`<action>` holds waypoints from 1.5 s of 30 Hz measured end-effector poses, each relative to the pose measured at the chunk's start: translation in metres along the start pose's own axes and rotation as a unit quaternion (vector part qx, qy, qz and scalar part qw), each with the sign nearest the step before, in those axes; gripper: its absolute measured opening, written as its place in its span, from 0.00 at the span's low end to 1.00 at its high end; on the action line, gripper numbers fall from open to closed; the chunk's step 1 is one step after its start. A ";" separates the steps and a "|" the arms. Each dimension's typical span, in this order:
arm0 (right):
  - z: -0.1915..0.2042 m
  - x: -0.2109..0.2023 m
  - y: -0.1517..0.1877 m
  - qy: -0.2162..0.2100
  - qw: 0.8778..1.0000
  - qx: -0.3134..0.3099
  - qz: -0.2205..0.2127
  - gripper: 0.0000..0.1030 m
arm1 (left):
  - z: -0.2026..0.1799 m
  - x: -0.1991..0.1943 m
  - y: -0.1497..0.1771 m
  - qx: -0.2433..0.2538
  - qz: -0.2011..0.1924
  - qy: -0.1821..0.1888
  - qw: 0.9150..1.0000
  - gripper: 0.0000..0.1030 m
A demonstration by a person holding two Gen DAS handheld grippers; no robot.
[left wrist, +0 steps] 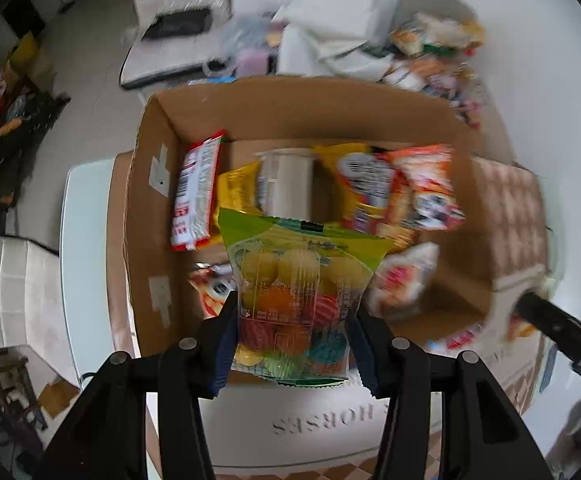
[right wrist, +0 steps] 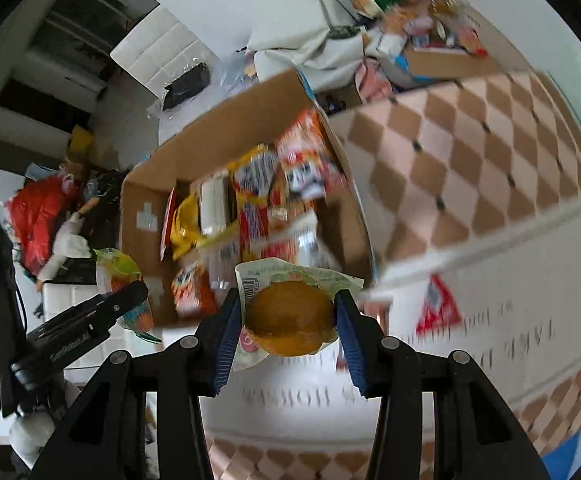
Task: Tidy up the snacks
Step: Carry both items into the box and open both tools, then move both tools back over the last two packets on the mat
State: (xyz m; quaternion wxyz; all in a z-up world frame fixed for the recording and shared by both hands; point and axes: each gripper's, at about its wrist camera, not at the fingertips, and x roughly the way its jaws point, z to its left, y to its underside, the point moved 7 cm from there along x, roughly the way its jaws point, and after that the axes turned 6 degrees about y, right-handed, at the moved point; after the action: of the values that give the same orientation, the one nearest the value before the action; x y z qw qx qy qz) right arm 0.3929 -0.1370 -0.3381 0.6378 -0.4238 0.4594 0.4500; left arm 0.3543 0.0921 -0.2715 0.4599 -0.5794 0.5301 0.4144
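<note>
The tablecloth (left wrist: 322, 424) carries upside-down lettering "HORSES"; in the right wrist view its print (right wrist: 530, 332) reads "TAKE".

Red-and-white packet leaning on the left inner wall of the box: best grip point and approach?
Take the red-and-white packet across its thin faces near the upper sealed end, coming straight down from above. It stands on edge against the cardboard box wall, so its long edge faces up; one finger must slip between packet and wall, the other beside the yellow bag. Both grippers hold snacks now.

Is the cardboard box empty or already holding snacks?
Holding snacks. The cardboard box is open-topped, with several packets lying inside, including a red-and-white packet along its left wall. It is not full; bare floor shows at the right.
</note>
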 end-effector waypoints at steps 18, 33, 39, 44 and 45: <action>-0.001 0.125 -0.041 0.099 0.992 -0.043 0.068 0.51 | 0.053 0.084 -0.046 -0.075 0.077 0.016 0.994 0.79; 0.011 0.098 -0.036 0.100 0.991 -0.071 0.049 0.69 | 0.025 0.024 -0.032 -0.044 -0.001 0.030 0.999 0.79; 0.015 0.082 -0.021 0.116 0.988 -0.103 0.024 0.89 | 0.011 0.005 -0.007 -0.028 -0.034 0.023 0.999 0.79; 0.016 0.064 -0.006 0.137 0.983 -0.122 -0.006 0.92 | 0.011 -0.009 0.009 -0.039 -0.062 0.016 0.997 0.79; 0.017 0.060 -0.003 0.137 0.983 -0.124 -0.013 0.92 | 0.012 -0.013 0.012 -0.043 -0.066 0.019 0.997 0.80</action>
State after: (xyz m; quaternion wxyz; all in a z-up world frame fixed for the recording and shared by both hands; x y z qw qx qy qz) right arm 0.4097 -0.1106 -0.3921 0.5175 -0.5630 0.4776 0.4326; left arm 0.3409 0.1062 -0.2629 0.4511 -0.6400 0.4808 0.3946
